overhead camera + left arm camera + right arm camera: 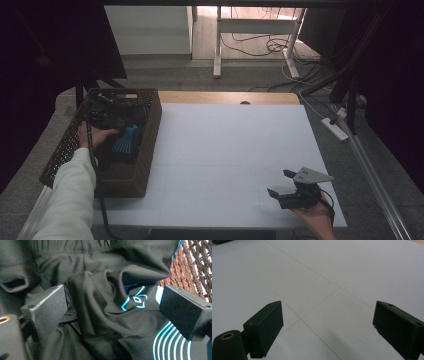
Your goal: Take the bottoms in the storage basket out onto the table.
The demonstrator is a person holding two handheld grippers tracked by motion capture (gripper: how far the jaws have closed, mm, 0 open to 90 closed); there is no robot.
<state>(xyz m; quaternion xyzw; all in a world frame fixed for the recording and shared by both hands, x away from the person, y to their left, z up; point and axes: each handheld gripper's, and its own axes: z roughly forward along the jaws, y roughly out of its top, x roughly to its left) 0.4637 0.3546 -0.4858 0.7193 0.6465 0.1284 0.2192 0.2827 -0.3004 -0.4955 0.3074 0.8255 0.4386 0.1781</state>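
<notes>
The high view looks forward and down over the whole white worktop (225,150). The left gripper view sits close above dark cloth (105,302) inside the basket (145,150). The right gripper view skims low across that worktop.

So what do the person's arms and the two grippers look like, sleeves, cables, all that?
The left arm wears a white long sleeve; a black cable runs along it. The left gripper has two blocky matte-black jaws with small screw holes. The right gripper is black too, topped by a grey three-cornered plate. No sleeve shows at the right hand.
</notes>
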